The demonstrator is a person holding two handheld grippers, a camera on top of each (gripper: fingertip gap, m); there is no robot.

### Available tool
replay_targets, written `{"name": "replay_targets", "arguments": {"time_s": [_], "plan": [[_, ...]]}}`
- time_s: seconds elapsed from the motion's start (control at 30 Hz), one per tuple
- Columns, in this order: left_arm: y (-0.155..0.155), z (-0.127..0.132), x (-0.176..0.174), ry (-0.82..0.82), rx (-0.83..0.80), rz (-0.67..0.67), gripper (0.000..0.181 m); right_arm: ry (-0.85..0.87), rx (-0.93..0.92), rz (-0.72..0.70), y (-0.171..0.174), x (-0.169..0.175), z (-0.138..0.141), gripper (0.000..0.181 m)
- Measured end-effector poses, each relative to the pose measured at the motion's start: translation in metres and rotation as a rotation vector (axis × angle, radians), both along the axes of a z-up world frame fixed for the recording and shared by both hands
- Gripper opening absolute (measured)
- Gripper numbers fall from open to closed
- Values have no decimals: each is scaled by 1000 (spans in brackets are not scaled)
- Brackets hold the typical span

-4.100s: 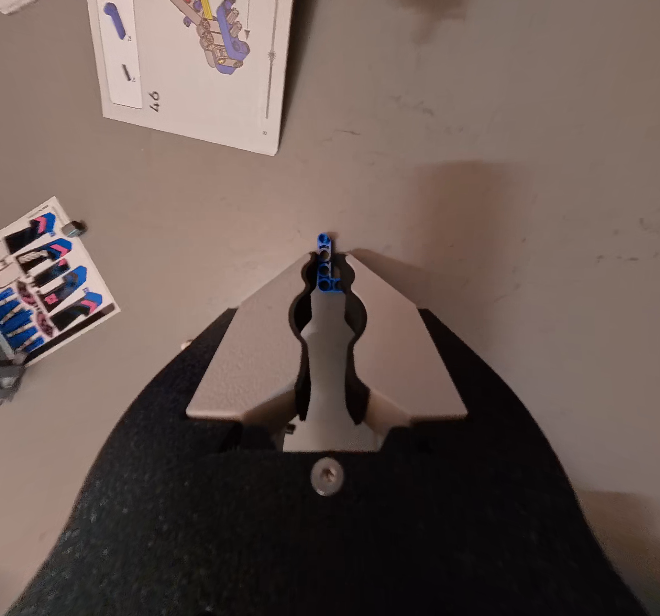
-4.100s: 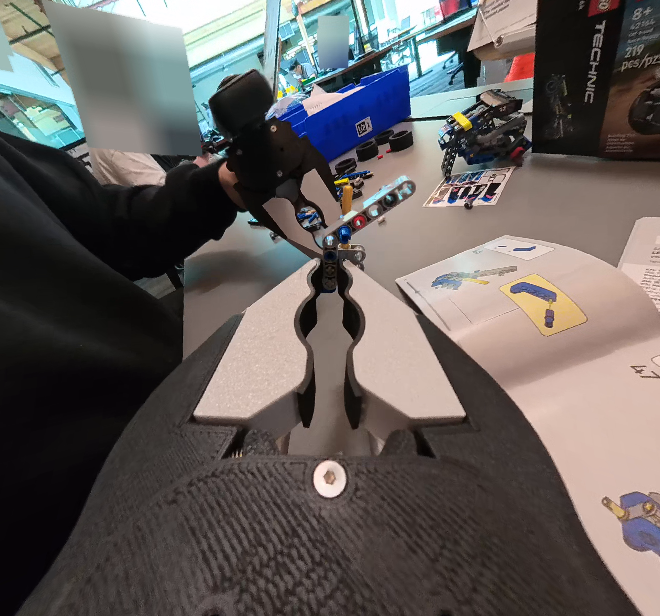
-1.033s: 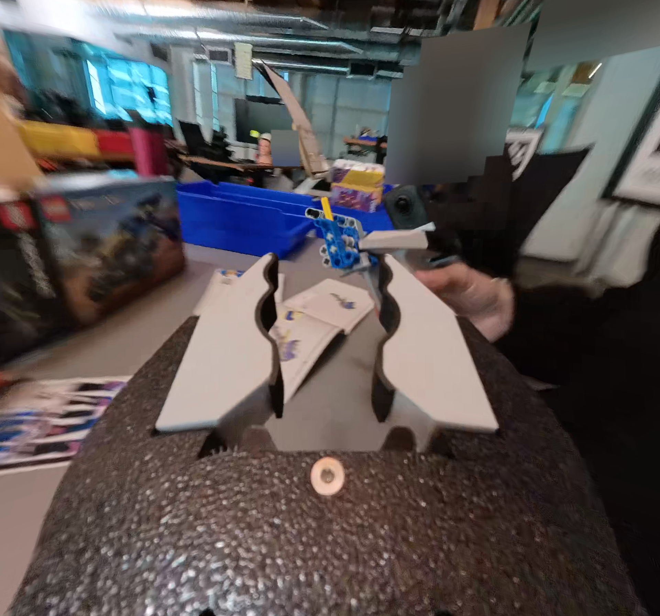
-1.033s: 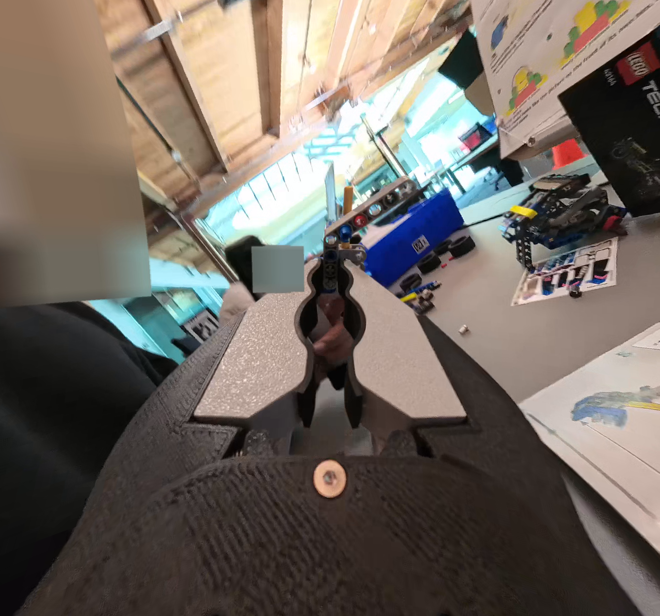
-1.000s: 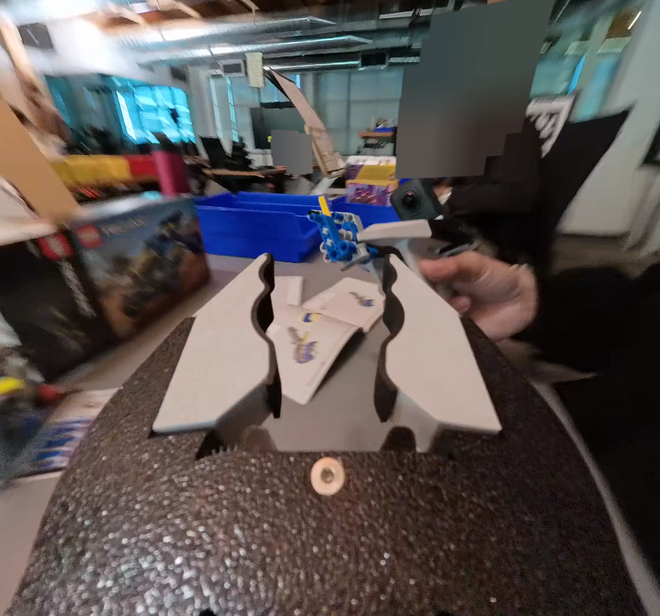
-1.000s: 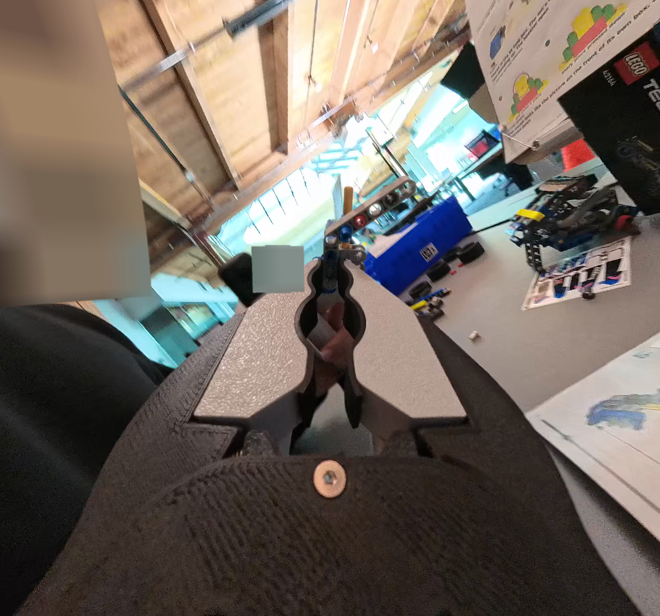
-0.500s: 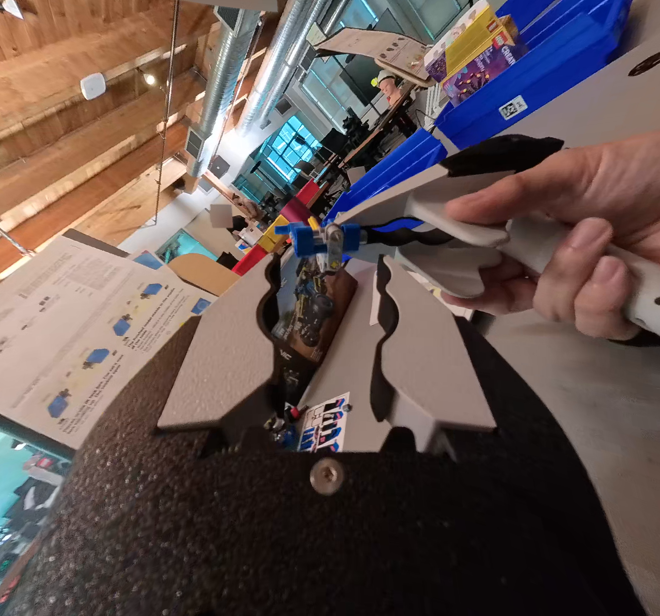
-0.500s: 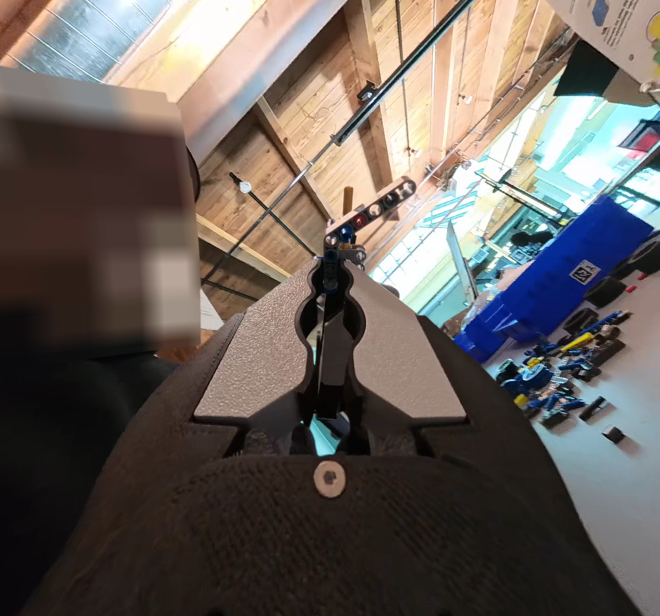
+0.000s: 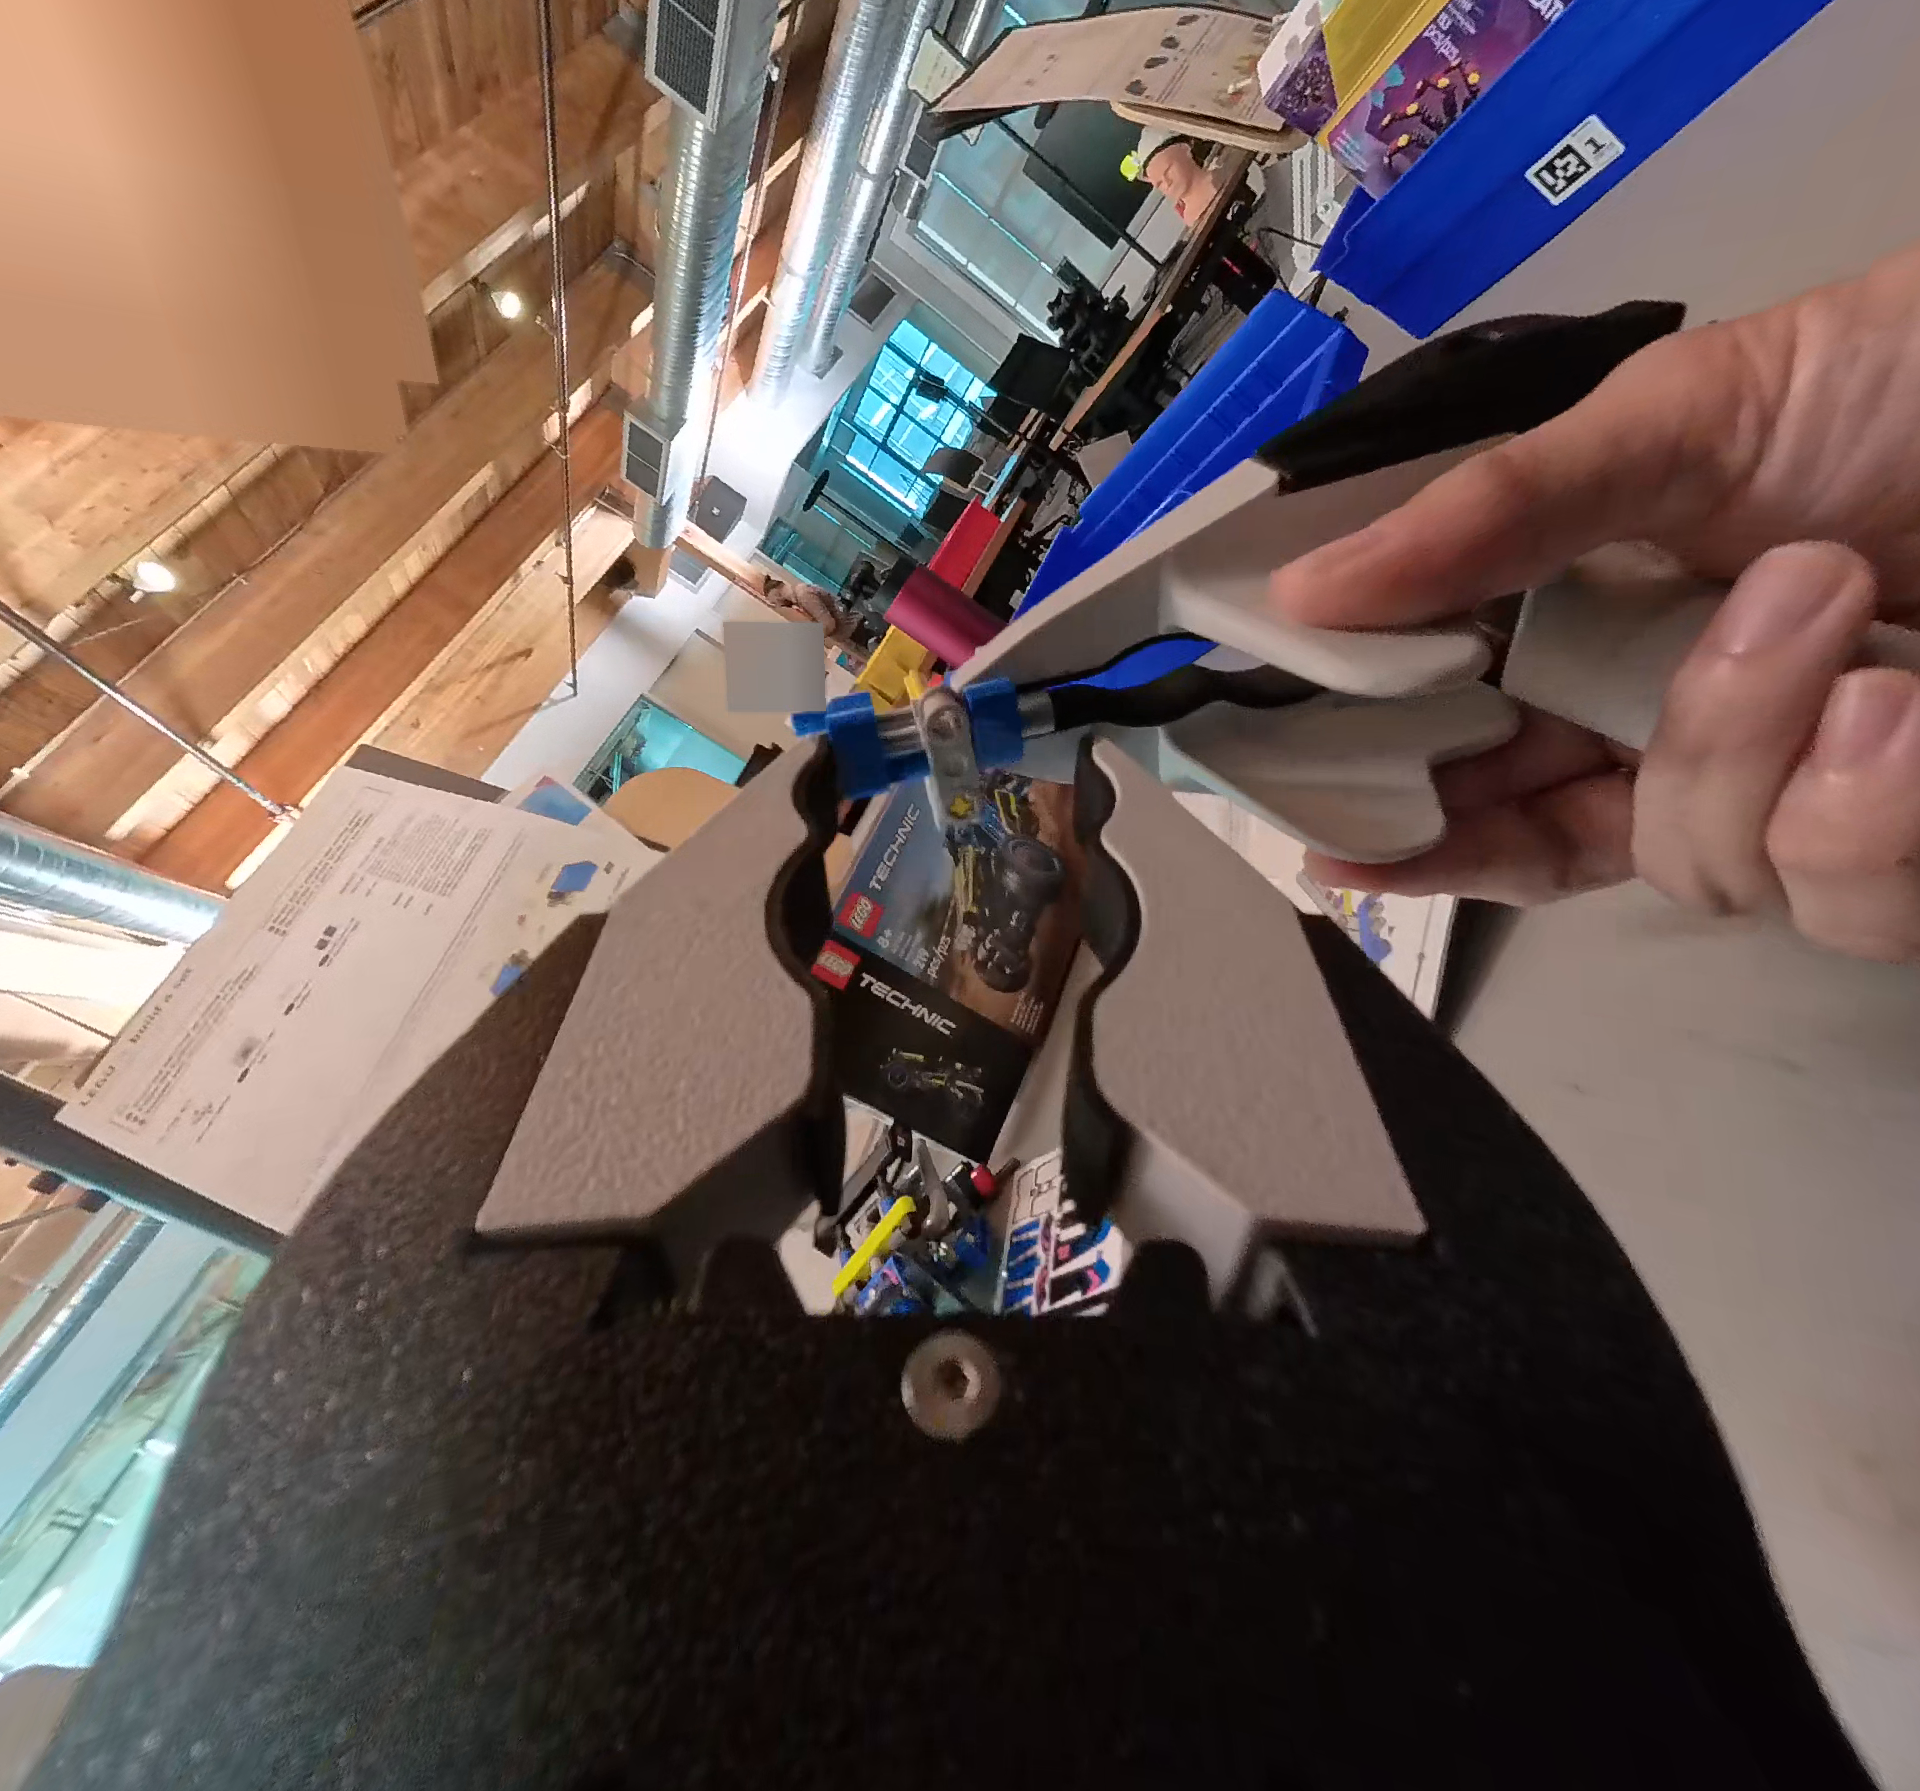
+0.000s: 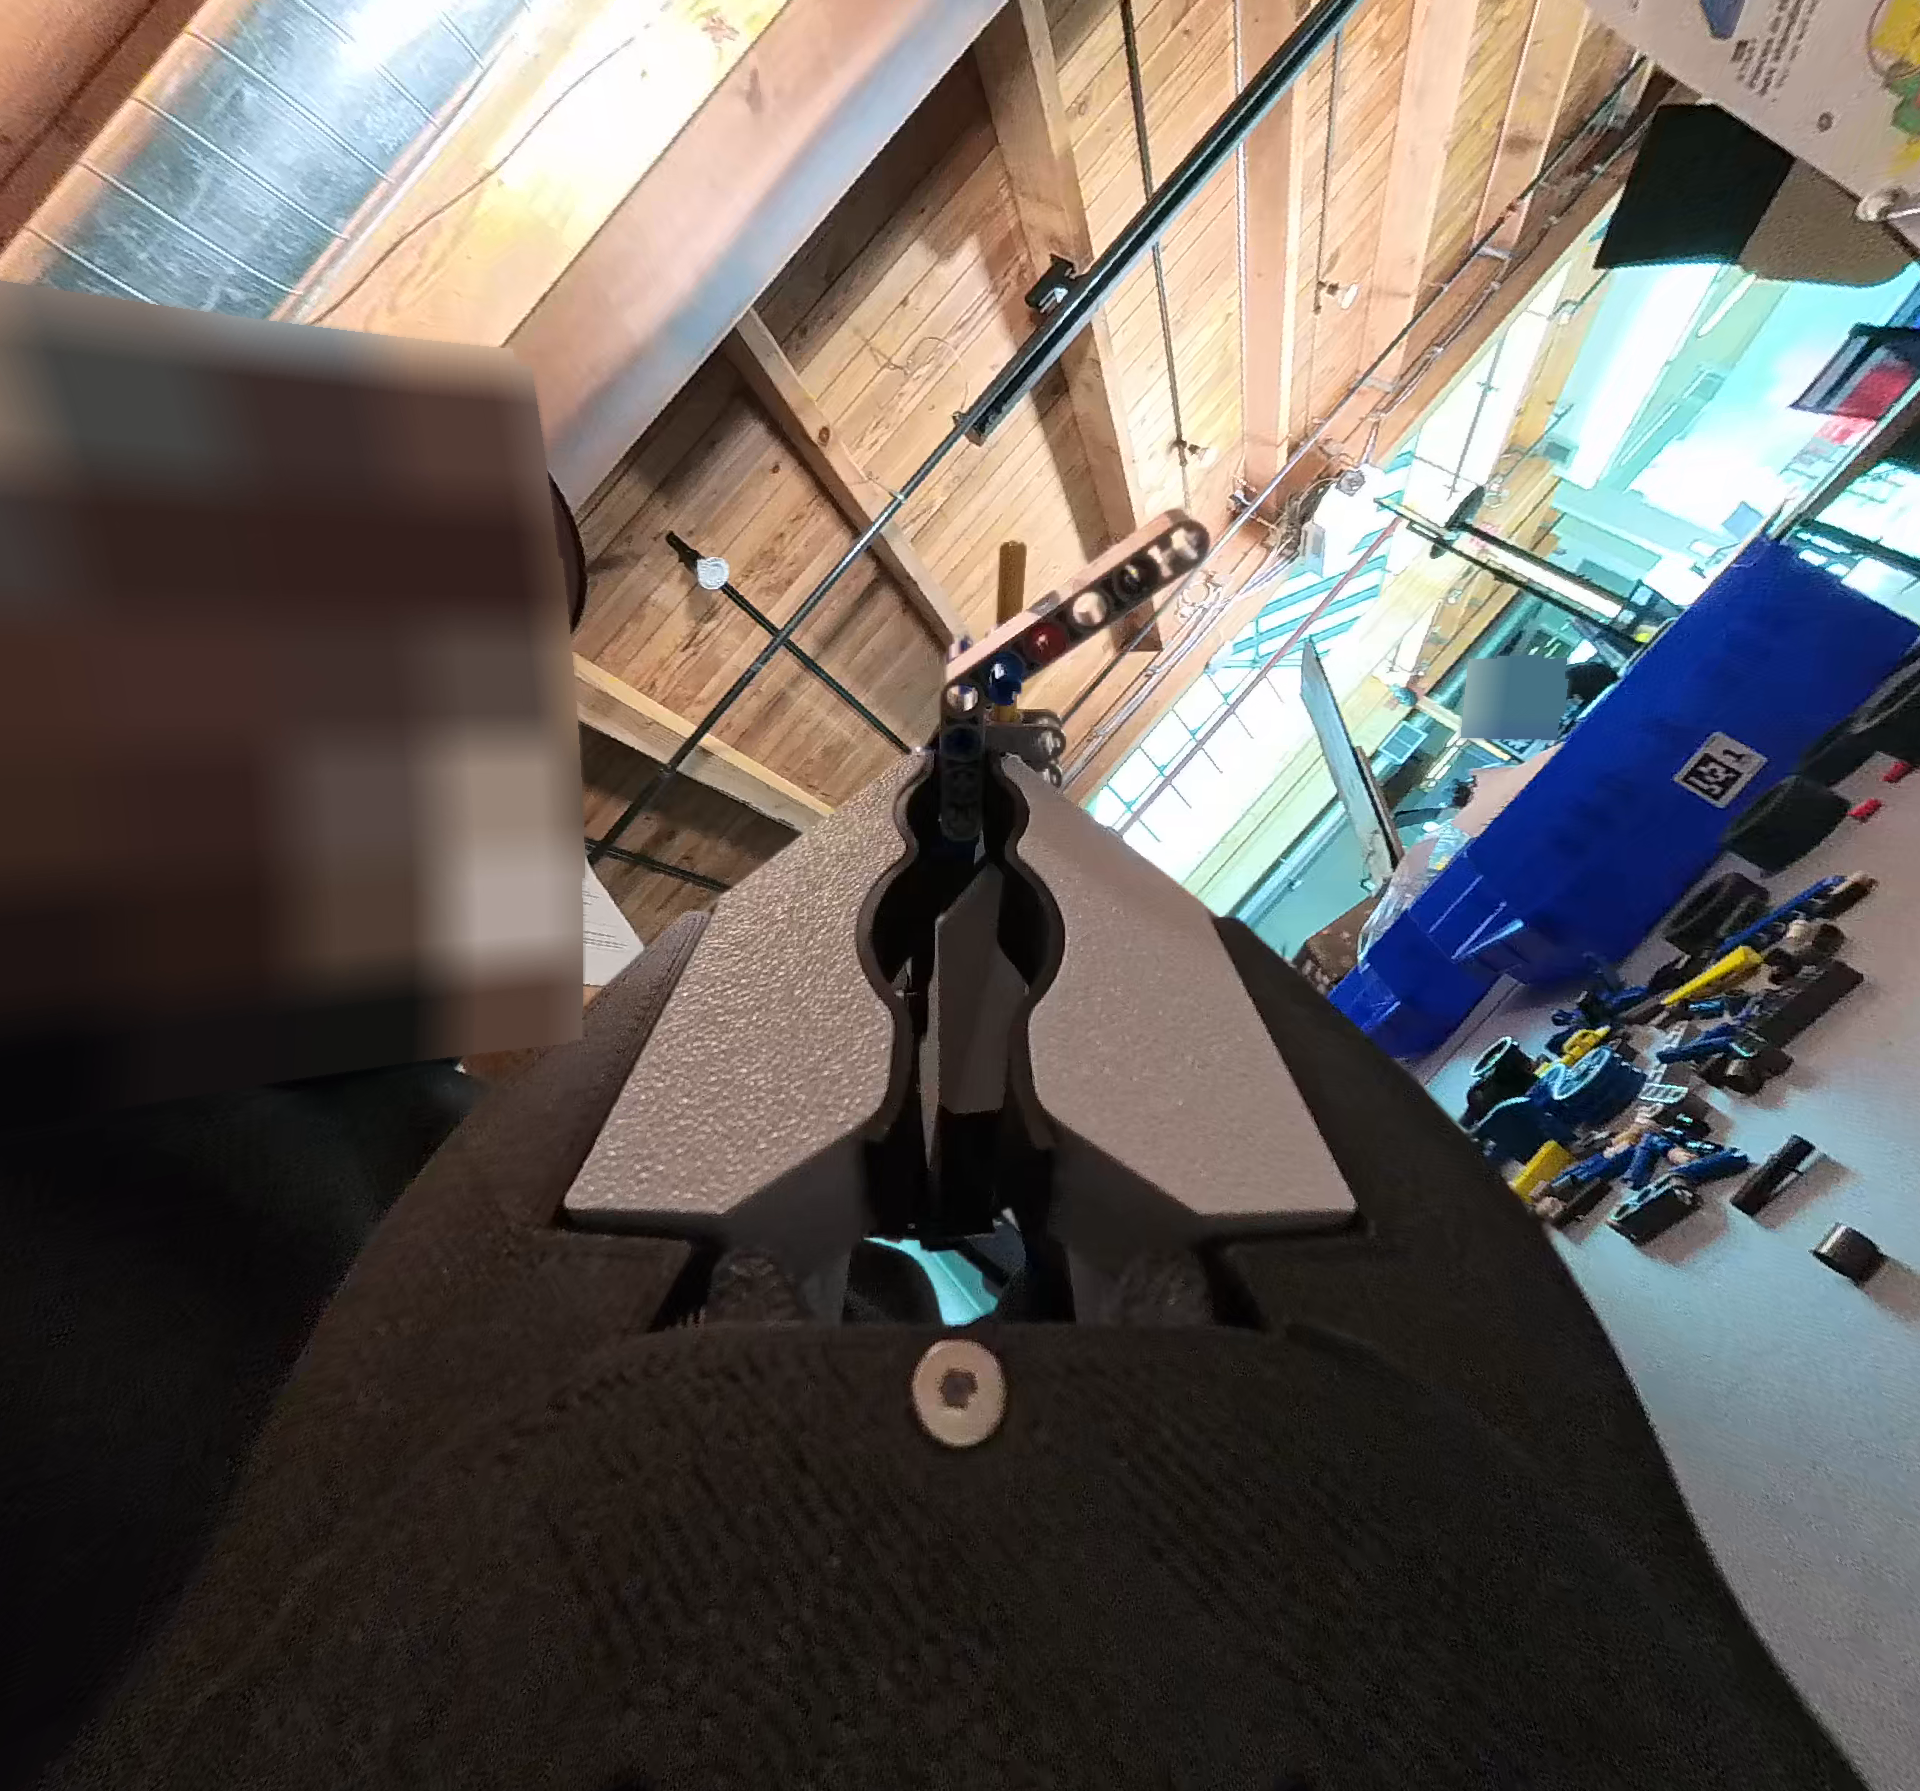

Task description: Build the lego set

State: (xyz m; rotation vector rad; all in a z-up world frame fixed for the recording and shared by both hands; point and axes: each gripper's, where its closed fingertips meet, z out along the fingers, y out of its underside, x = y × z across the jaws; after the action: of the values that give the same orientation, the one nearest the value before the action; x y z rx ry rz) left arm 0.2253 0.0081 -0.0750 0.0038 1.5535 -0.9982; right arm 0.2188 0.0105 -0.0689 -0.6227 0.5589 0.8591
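My right gripper (image 10: 966, 770) is shut on a small lego assembly (image 10: 961, 785) and holds it up in the air. The assembly has a dark beam in the jaws, a grey holed beam (image 10: 1086, 609) slanting up to the right, and a yellow axle (image 10: 1010, 578). In the left wrist view the same assembly (image 9: 914, 728) shows blue pieces and a grey connector. There it is held by the right gripper (image 9: 1039, 715), which comes in from the right with a hand (image 9: 1714, 650) on it. My left gripper (image 9: 951, 775) is open and empty, with its tips flanking the assembly's blue end.
Below, between the left fingers, are the lego box (image 9: 935, 920), a part-built model (image 9: 894, 1232) and a sticker sheet (image 9: 1060, 1253). Loose parts (image 10: 1662, 1045), tyres (image 10: 1787, 827) and a blue bin (image 10: 1662, 785) are on the grey table (image 10: 1766, 1378). A printed sheet (image 9: 312, 993) hangs at left.
My left gripper, shut on a blue piece four seconds ago, is now open and empty. Both grippers have tilted up off the table. The assembly has come closer to my left fingertips.
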Motion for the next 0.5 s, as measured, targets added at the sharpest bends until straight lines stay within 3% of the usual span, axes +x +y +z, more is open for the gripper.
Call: {"name": "replay_targets", "arguments": {"time_s": [0.13,0.27,0.4,0.5], "plan": [[5,2,0,19,-27,-11,31,-1,-38,-19,2,0,-1,6],[6,-3,5,48,-38,2,32,43,-45,-33,4,4,-5,6],[7,-8,5,76,-70,4,44,63,-68,-49,8,5,-7,6],[12,-5,5,59,-70,19,32,48,-102,-73,9,5,-7,6]]}}
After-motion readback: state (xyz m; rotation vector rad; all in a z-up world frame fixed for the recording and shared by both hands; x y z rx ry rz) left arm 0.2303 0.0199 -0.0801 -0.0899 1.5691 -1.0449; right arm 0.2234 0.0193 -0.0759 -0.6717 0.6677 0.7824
